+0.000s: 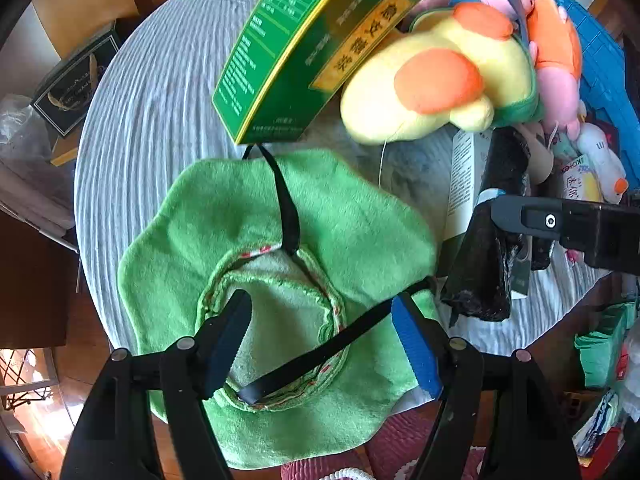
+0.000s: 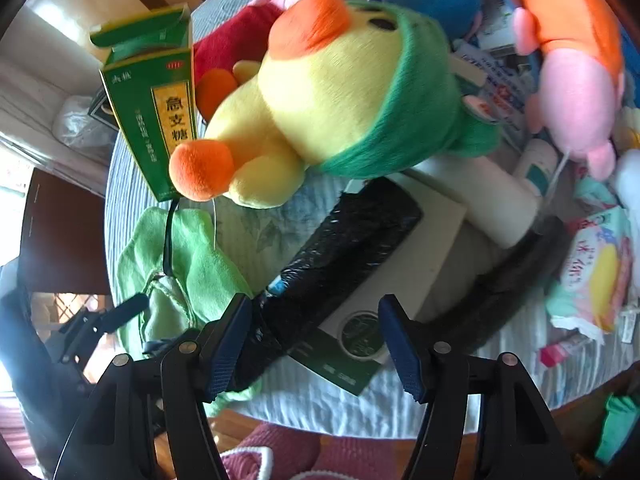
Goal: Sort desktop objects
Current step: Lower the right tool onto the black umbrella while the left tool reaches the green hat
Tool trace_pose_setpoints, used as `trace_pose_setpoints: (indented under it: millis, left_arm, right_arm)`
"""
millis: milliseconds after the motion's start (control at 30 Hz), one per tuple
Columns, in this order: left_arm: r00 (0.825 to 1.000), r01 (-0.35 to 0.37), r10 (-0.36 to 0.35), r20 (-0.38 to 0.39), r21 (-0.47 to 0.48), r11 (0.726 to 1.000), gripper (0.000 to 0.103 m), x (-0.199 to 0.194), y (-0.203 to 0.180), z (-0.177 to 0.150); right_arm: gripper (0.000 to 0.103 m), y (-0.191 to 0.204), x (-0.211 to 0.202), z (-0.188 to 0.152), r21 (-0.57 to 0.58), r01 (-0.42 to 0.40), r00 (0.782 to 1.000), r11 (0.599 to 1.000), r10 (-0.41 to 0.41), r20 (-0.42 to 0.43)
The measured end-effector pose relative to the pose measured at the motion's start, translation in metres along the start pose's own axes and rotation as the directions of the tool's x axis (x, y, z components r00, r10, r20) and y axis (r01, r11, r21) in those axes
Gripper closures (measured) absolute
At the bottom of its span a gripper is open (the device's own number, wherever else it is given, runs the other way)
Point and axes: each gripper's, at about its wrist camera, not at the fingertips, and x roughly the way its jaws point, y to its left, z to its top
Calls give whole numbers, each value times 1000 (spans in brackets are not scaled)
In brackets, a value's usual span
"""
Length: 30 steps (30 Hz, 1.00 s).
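A green plush hat [image 1: 248,216] lies upside down on the striped tablecloth [image 1: 152,120], a black strap [image 1: 288,216] running across its hollow crown. My left gripper [image 1: 324,340] is open and points down over that crown, one finger on each side of the strap, gripping nothing. In the right wrist view a long black roll [image 2: 352,248] lies slantwise on a white and green box [image 2: 404,268]. My right gripper [image 2: 314,346] is open around the roll's near end, which lies close to the left finger; the right finger is well apart from it. The hat [image 2: 200,264] lies to its left.
A green carton [image 1: 316,48] stands behind the hat, beside a yellow plush duck [image 1: 432,88]. Pink plush toys [image 2: 576,92], a white cylinder [image 2: 480,196], a tissue pack [image 2: 600,272] and a blue crate [image 1: 600,64] crowd the right. The round table's edge [image 2: 360,412] is close below both grippers.
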Motion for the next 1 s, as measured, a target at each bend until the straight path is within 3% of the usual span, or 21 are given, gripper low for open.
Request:
trace_pose_setpoints:
  millis: [100,167,433,567,733,933,1000]
  left_arm:
    - [999,25,-25,-31,-5,1000,31,11,2,-5]
    - [999,20,-21,-42,-2,1000,31,18,3,-7]
    - [996,-70,68,56,37,997,31,24,-5,18]
    - [997,-61,59,55,37,997,31,22,-5,35]
    - [995,-43,35,90,88,995,31,-10,-14,22]
    - [999,-49,48,12,67,997,31,13,-27,0]
    - [998,-53,51,37,68,996,20,17,-29,-1]
  right_arm:
    - [37,6,11,0,-17,-13,1000,1000,13,-7]
    - [38,11,15,0,-52,19,1000,998,-19,-4]
    - [64,-21,5,-7,-27,156,987,987,-154,48]
    - [63,-42,3,-8,18,151,987,988,-152,46]
    - [56,-48,0,-16,24,119,991,993,-120,55]
    - [54,-52,3,-21,28,89,995,996,-90,51]
    - [53,-53,4,-24,28,81,995,996,-82,53]
